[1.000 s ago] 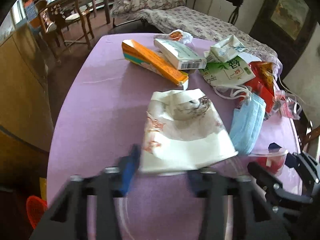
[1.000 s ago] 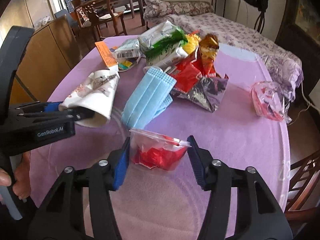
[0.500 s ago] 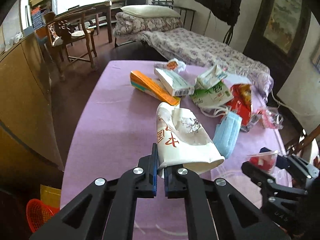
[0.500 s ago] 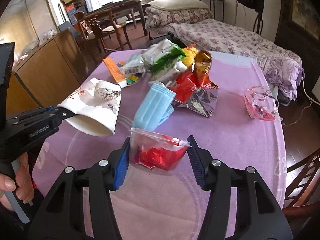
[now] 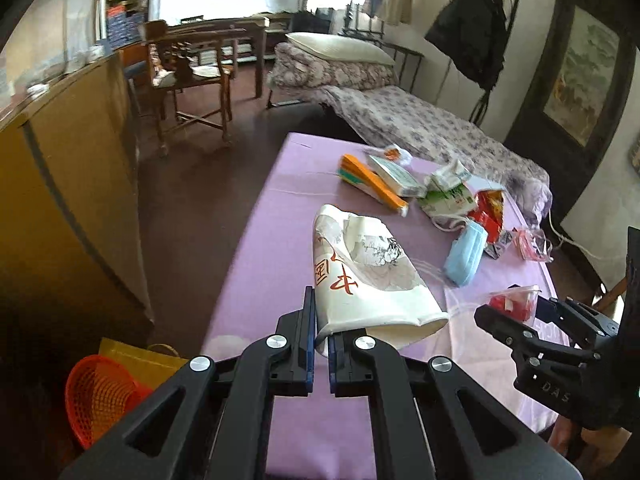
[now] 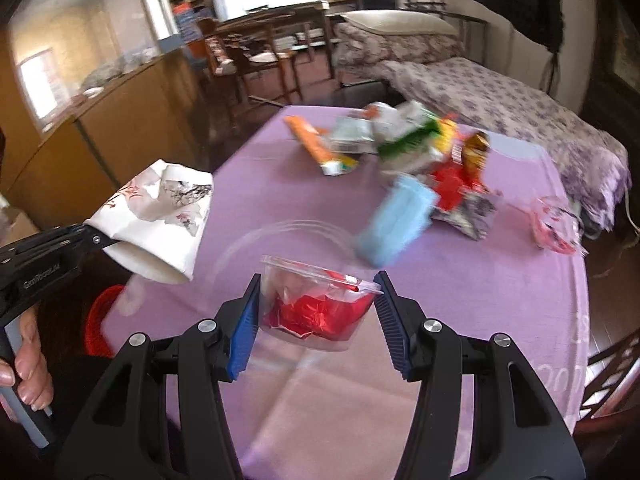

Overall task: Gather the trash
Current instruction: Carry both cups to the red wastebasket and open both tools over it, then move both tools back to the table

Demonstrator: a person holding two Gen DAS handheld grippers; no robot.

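My left gripper (image 5: 320, 336) is shut on the rim of a crushed white paper cup (image 5: 368, 280) printed with red characters and ink blossoms, and holds it above the purple table (image 5: 272, 248). In the right wrist view the same paper cup (image 6: 160, 224) hangs at the left in the left gripper (image 6: 96, 240). My right gripper (image 6: 316, 312) is shut on a clear plastic cup (image 6: 316, 308) stuffed with red foil and carries it off the table. That plastic cup (image 5: 512, 304) shows at the right of the left wrist view, in the right gripper (image 5: 516, 312).
More litter lies on the table: an orange box (image 5: 372, 184), a blue face mask (image 5: 464, 256), a green and white packet (image 5: 448, 196), red snack bags (image 5: 488, 208) and a pink plastic bag (image 5: 532, 244). An orange basket (image 5: 100, 396) stands on the floor at the left, beside a wooden cabinet (image 5: 60, 200).
The left gripper shut on the paper cup's rim and lifted it off the table toward the left. The right gripper rose with the plastic cup still in it.
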